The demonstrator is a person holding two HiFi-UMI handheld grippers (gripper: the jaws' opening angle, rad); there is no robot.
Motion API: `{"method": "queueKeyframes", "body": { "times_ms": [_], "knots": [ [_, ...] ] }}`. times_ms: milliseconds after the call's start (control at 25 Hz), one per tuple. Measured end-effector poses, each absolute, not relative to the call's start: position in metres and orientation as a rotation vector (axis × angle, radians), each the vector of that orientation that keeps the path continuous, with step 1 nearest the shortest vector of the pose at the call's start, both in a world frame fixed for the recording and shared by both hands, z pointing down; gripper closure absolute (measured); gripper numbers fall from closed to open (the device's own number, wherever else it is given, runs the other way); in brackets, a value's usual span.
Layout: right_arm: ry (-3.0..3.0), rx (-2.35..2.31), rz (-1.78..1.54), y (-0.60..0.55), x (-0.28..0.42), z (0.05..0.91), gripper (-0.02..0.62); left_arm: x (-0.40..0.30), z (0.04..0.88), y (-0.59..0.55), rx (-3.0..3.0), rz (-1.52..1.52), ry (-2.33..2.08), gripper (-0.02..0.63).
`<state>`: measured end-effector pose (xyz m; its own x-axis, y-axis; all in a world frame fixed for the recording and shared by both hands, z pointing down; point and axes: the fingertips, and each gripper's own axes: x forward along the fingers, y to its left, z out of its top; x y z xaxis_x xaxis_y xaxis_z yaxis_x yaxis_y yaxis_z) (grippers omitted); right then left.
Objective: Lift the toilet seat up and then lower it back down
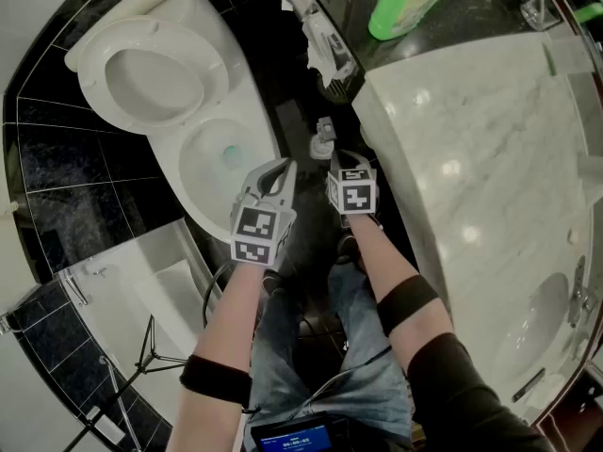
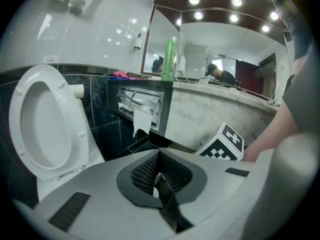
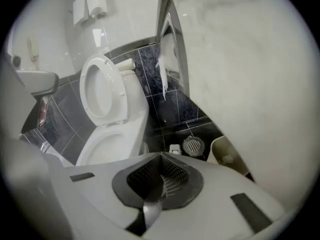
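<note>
Toilet seat (image 1: 87,64) stands raised, tipped back against the cistern, so its ring faces out over the open toilet bowl (image 1: 174,172). In the left gripper view the toilet seat (image 2: 75,129) shows upright at the far left, and in the right gripper view the toilet seat (image 3: 119,91) is clear of the rim below it. By these pictures the lifting half of the task looks done, and the lowering is yet to be done.

Neither gripper touches the seat. The left gripper (image 1: 285,166) hangs over the near edge of the bowl with its jaws together and nothing between them, as its own view confirms (image 2: 160,153). The right gripper (image 1: 325,139) sits just beside it, over the dark tiled floor (image 1: 301,92) between the toilet and the marble table (image 1: 490,158). Its jaws are also closed on nothing (image 3: 161,156).

To finish, one gripper would probably have to reach the top of the raised ring and bring it down onto the bowl.
</note>
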<state>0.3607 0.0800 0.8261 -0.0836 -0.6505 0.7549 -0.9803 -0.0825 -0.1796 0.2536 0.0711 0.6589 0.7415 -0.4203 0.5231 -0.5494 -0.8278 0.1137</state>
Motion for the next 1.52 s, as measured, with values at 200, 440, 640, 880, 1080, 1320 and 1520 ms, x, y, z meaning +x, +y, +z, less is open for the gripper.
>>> {"method": "queueKeyframes", "body": {
  "times_ms": [200, 440, 640, 880, 1080, 1320, 1520],
  "knots": [
    [-1.854, 1.733, 0.972, 0.095, 0.331, 0.734, 0.589, 0.214, 0.586, 0.099, 2.624, 0.669, -0.862, 0.606],
    [-2.015, 1.668, 0.841, 0.091, 0.296, 0.608, 0.589, 0.143, 0.485, 0.103, 2.553, 0.524, -1.128, 0.606],
    [-2.142, 1.594, 0.744, 0.11, 0.257, 0.502, 0.589, 0.083, 0.406, 0.127, 2.528, 0.471, -1.268, 0.606],
    [-2.304, 1.535, 0.66, 0.117, 0.211, 0.402, 0.589, 0.003, 0.339, 0.145, 2.474, 0.393, -1.466, 0.606],
    [-2.386, 1.459, 0.554, 0.128, 0.175, 0.341, 0.589, -0.051, 0.303, 0.163, 2.473, 0.378, -1.552, 0.606],
    [-2.437, 1.395, 0.509, 0.154, 0.136, 0.306, 0.589, -0.113, 0.281, 0.186, 2.444, 0.365, -1.649, 0.606],
    [-2.468, 1.34, 0.435, 0.176, 0.105, 0.294, 0.589, -0.151, 0.282, 0.195, 2.385, 0.314, -1.697, 0.606]
  ]
}}
